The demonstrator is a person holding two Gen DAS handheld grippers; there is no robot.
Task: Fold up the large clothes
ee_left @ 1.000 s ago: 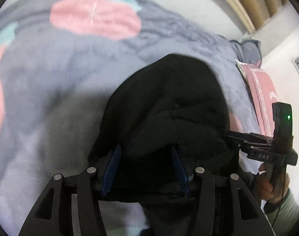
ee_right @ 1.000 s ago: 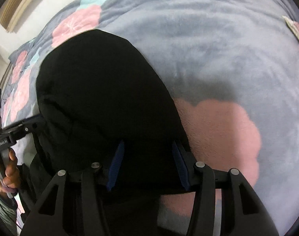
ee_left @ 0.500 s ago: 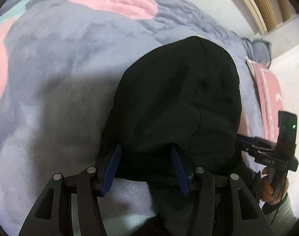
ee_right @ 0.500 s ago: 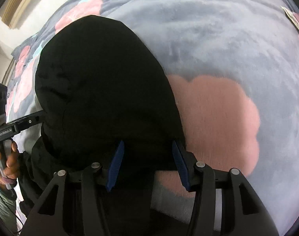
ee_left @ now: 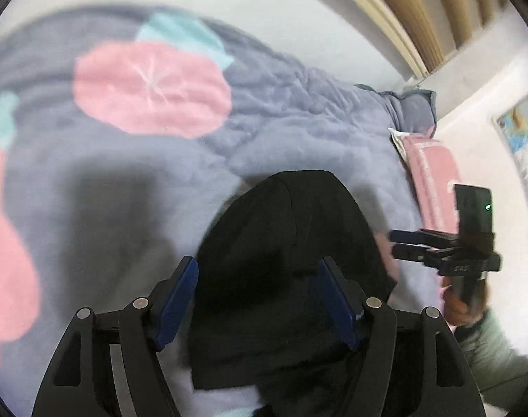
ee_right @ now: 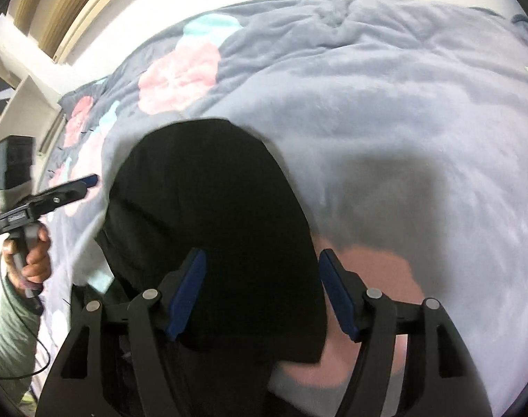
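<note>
Both my left gripper (ee_left: 257, 299) and right gripper (ee_right: 262, 292) hover with fingers spread, pinching nothing, over the black garment (ee_right: 212, 215) lying bunched on the grey floral blanket (ee_right: 385, 104), likely so I can pick fresh edges.

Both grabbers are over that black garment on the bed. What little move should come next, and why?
Probably lower both and close on the near edge. The left hand-held gripper and right hand-held gripper are open, with the black garment lying loose on the blanket.
</note>
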